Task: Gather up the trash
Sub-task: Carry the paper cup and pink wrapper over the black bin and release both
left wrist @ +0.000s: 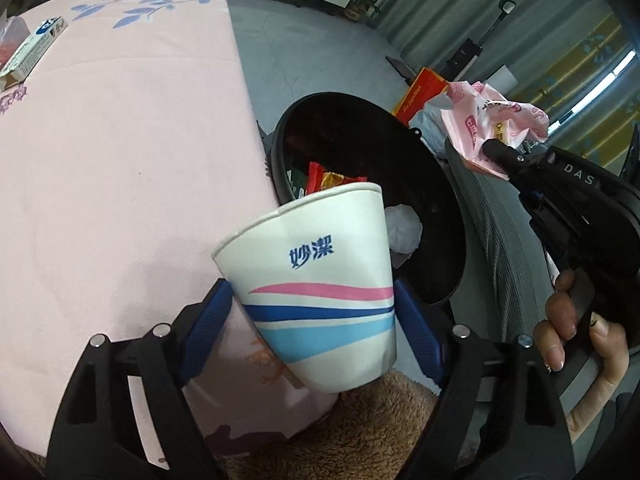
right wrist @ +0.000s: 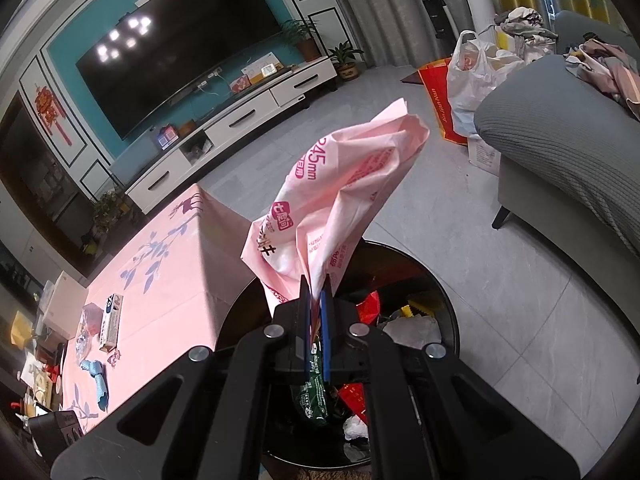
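— Tongs first: the right tongs (right wrist: 316, 280) are being pressed together on a pink wrapper (right wrist: 340, 184). The left tongs (left wrist: 312, 300) are being held wide around a paper cup (left wrist: 316, 272), with a blue pad (left wrist: 208, 316) lying against each of its sides.

— What is being seen as the largest thing?

— That is the table (left wrist: 120, 160), which is being covered by a pink cloth with blue sprigs. The cup is being held tilted at its near corner, mouth turned toward the bin. Whether it is being borne by the cloth cannot be told.

— And the bin?

— A round black bin (left wrist: 352, 120) is being stood on the grey floor, just beside that corner. It is being filled partway with red and orange wrappers (left wrist: 328, 180), a green packet (right wrist: 312, 396) and a wad of white crumpled paper (left wrist: 404, 228).

— Where is the wrapper being held?

— It is being held above the bin's open mouth, rising crumpled from the pinch. The right tongs are being gripped by a hand (left wrist: 576, 332).

— Are other containers being shown?

— A white plastic bag (right wrist: 472, 76) and a red paper bag (right wrist: 436, 96) are being propped by the grey sofa (right wrist: 560, 128); their contents cannot be made out. A small carton (right wrist: 112, 318) is being left lying on the cloth's far part, near a crumpled blue scrap (right wrist: 96, 380).
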A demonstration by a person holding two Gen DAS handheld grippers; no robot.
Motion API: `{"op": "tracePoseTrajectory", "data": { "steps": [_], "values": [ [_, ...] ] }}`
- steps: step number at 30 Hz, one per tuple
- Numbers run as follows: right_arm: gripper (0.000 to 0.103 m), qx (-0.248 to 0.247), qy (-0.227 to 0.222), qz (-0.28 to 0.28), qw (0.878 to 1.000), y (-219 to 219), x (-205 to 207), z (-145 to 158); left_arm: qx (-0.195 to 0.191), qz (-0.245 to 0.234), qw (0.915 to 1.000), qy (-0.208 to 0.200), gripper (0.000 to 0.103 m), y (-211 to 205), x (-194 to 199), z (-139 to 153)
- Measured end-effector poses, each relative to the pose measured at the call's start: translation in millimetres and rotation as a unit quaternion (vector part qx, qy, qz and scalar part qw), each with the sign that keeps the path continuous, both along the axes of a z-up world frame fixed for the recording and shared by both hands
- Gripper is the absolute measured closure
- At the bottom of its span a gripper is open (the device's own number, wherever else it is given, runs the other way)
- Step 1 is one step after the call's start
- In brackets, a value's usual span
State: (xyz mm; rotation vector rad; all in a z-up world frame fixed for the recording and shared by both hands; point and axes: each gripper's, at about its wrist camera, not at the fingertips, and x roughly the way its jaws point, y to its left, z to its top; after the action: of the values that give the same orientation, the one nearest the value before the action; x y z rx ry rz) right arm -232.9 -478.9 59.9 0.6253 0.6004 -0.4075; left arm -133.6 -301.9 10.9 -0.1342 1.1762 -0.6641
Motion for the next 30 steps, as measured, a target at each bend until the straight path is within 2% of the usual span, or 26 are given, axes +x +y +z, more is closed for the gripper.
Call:
{"op": "tracePoseTrajectory", "data": {
  "steps": [3, 6, 7, 8, 9, 10, 13, 18, 20, 23, 25, 26, 27, 29, 30],
  "values": [
    [0.098, 0.0, 0.001, 0.004, 1.0, 0, 0, 0, -0.009, 0.003, 0.9999, -0.005, 0.03, 1, -2, 8],
    [0.098, 0.002, 0.003, 0.002, 1.0, -2, -1, -1, -0.02, -0.011, 0.9993, -0.029, 0.033, -7, -3, 23],
    [0.098, 0.003, 0.003, 0.002, 1.0, -4, -2, -1, -0.02, -0.016, 0.999, -0.038, 0.037, -12, -3, 27],
    [0.098, 0.004, 0.002, 0.001, 1.0, -4, -3, 0, -0.023, -0.021, 0.9985, -0.045, 0.044, -16, -3, 31],
    [0.098, 0.004, 0.002, 0.0, 1.0, -5, -3, 0, -0.023, -0.026, 0.9978, -0.056, 0.045, -22, -3, 36],
    [0.098, 0.005, 0.0, -0.002, 1.0, -6, -5, 0, -0.024, -0.032, 0.997, -0.067, 0.053, -27, -4, 40],
    [0.098, 0.006, 0.001, -0.007, 1.0, -8, -6, -1, -0.041, -0.057, 0.9958, -0.059, 0.054, -45, 1, 42],
    [0.097, 0.013, 0.011, -0.013, 1.0, -14, -6, -6, -0.035, -0.075, 0.9956, -0.044, 0.054, -71, 6, 31],
    [0.097, 0.012, 0.016, -0.015, 1.0, -15, -5, -7, -0.038, -0.076, 0.9954, -0.044, 0.052, -72, 7, 32],
    [0.097, 0.012, 0.019, -0.011, 1.0, -13, -3, -8, -0.034, -0.069, 0.9955, -0.056, 0.035, -67, 9, 35],
    [0.095, 0.01, 0.028, 0.0, 1.0, -11, 1, -9, -0.033, -0.053, 0.9959, -0.066, 0.018, -60, 9, 40],
    [0.084, 0.014, 0.033, 0.006, 0.999, -9, 3, -10, -0.034, -0.044, 0.9961, -0.069, 0.014, -55, 12, 42],
    [0.062, 0.018, 0.038, 0.01, 0.999, -8, 5, -11, -0.023, -0.031, 0.9965, -0.074, 0.01, -48, 15, 45],
    [0.036, 0.013, 0.044, 0.014, 0.999, -5, 8, -13, -0.017, -0.014, 0.9966, -0.08, 0.004, -37, 19, 49],
    [0.036, 0.008, 0.046, 0.017, 0.999, -3, 9, -13, -0.021, 0.0, 0.9964, -0.082, 0.003, -27, 23, 52]
  ]
}}
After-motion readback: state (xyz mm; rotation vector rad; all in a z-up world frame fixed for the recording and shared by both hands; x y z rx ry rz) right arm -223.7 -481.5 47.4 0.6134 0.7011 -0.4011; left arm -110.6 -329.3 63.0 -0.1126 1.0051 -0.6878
